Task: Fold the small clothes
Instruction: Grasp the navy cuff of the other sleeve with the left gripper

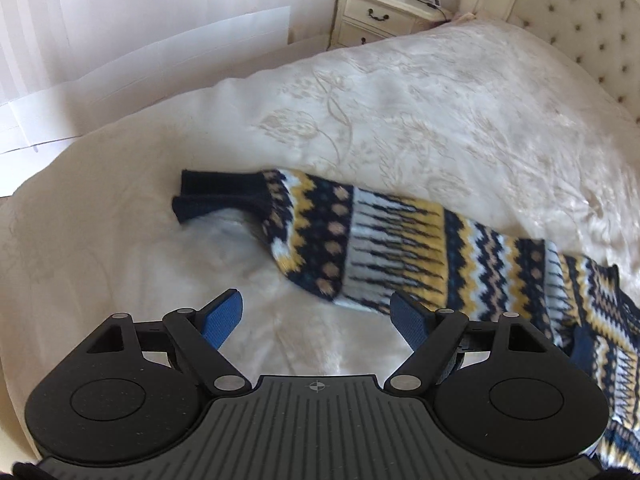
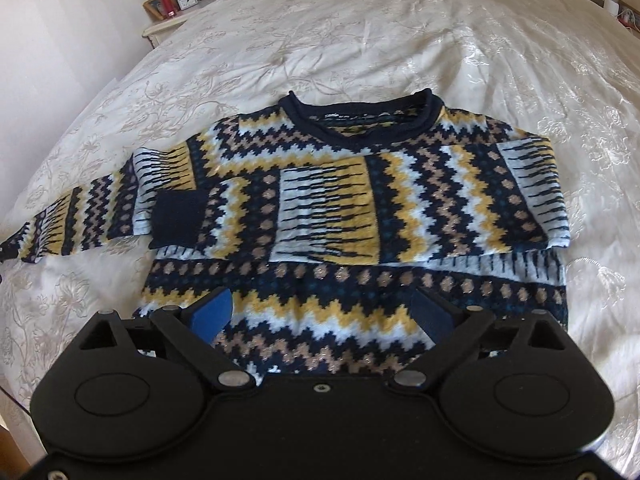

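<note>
While the patterned sweater point(image 2: 352, 208) lies flat near the foot edge of the bed point(image 2: 280, 40), neckline toward the headboard, one sleeve is folded across the chest with its navy cuff point(image 2: 178, 218) resting on the body. Over on the other side, the second sleeve point(image 1: 360, 236) stretches out toward the side edge of the bed. The left tool point(image 1: 316, 316) hovers just beside that sleeve, spread wide, gripping nothing. The right tool point(image 2: 322, 312) hangs over the hem, also spread wide and empty. A nightstand point(image 1: 380, 12) stands by the headboard.
</note>
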